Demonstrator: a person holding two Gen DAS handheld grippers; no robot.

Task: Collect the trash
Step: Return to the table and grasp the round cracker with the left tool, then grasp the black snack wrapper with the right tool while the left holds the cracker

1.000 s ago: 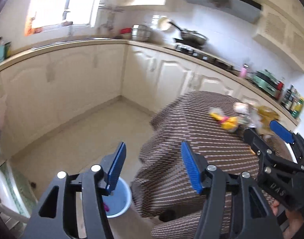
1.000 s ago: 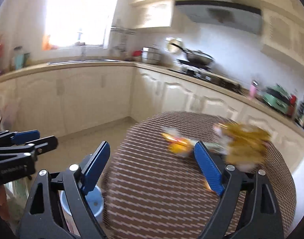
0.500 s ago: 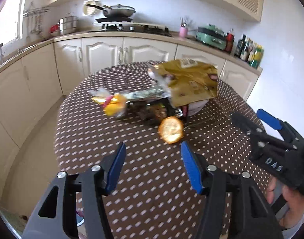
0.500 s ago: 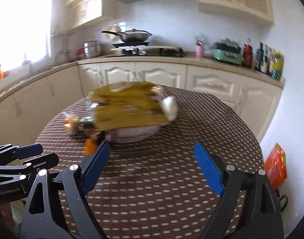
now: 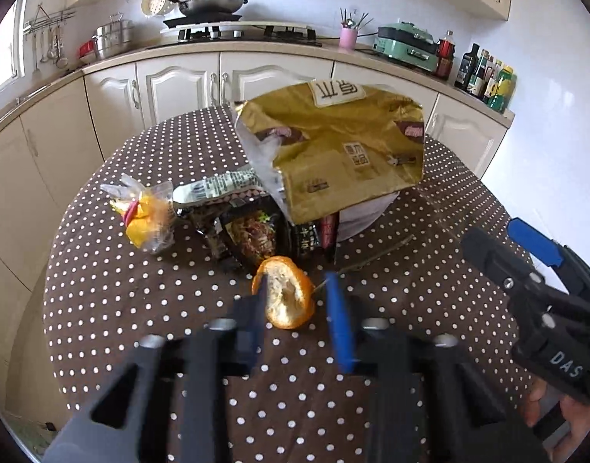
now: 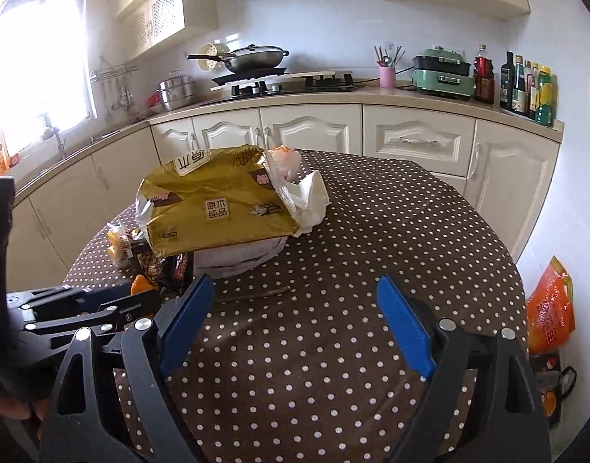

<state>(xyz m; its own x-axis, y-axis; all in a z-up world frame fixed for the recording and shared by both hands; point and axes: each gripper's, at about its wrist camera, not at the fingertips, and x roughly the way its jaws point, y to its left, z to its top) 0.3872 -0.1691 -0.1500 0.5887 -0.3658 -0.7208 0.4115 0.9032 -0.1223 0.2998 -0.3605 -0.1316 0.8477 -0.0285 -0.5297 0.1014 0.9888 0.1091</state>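
Both grippers have swung from the kitchen floor and cabinets round to the round table [image 5: 148,308], and the left gripper [image 5: 299,301] has just been closing its jaws, which now stand narrow on either side of a curled orange peel [image 5: 285,297]; whether the blue pads press it cannot be told through the blur. It points steeply down at the near part of the brown, white-dotted cloth. The right gripper [image 6: 295,320] is held flatter, jaws wide, nothing between them, over bare cloth near the table's front edge; a hand [image 5: 561,413] grips its handle.

Trash lies in a heap around the table's middle: a large, crinkled gold foil bag [image 5: 345,146] lying across a white bowl [image 5: 364,212], crumpled white tissue [image 6: 306,196] at its far end, dark glossy snack wrappers [image 5: 256,231], a clear plastic bag with yellow scraps [image 5: 148,220] toward the left edge, and a thin twig [image 6: 256,294] on the cloth.
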